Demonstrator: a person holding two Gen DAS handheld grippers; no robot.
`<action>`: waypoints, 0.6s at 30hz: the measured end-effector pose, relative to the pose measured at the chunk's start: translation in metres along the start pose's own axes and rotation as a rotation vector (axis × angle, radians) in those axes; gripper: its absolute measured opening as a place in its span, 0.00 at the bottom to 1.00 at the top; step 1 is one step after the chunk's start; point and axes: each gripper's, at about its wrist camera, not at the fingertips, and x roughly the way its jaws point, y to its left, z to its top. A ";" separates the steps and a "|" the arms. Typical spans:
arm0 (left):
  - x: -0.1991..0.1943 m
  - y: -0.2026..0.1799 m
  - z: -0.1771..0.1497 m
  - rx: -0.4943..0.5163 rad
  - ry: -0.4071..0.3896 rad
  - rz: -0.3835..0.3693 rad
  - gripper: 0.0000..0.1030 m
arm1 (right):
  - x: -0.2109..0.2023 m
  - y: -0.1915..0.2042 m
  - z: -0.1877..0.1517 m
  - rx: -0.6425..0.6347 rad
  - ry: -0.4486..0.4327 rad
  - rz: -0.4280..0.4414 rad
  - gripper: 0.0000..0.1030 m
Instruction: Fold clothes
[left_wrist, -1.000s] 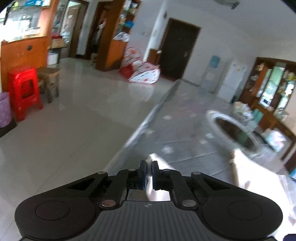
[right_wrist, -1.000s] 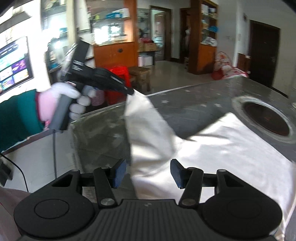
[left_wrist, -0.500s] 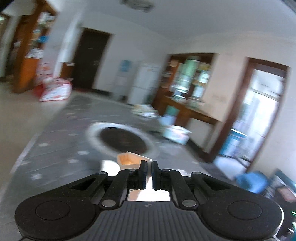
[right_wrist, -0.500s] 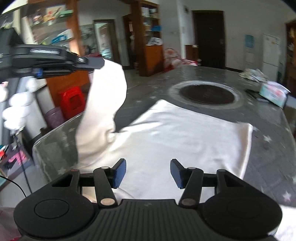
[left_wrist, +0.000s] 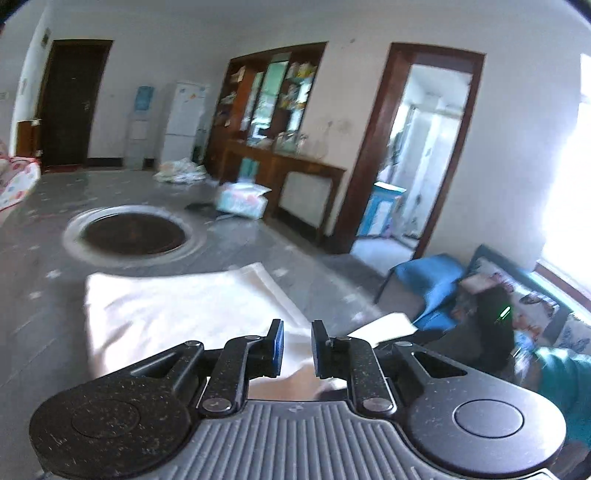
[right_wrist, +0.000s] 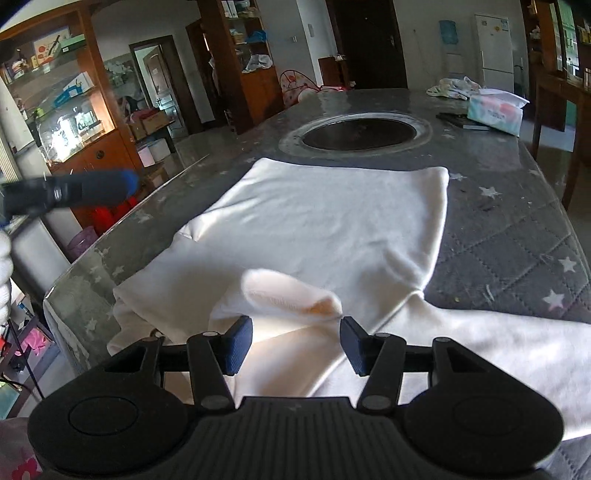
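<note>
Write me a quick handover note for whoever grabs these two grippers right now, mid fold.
Left gripper: open, holding nothing, above the near part of the white garment.
Right gripper: open, empty, just short of the sleeve cuff.
Garment lies spread on the grey table; that sleeve lies folded onto the body.
Left to do: the other sleeve, trailing off to the right, then the body folds.

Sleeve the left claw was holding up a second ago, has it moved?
Yes. The sleeve has dropped from above the table's left edge and now lies folded across the white garment, nearer than the round recess. The left claw is open.
</note>
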 end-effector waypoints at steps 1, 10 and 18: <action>-0.002 0.005 -0.005 0.004 0.012 0.020 0.26 | -0.001 -0.001 0.000 0.002 0.001 0.001 0.52; -0.036 0.045 -0.056 -0.014 0.126 0.199 0.35 | -0.019 -0.011 0.000 0.040 0.031 0.018 0.52; -0.034 0.050 -0.072 0.002 0.154 0.198 0.35 | -0.035 -0.022 0.012 0.138 -0.032 0.042 0.52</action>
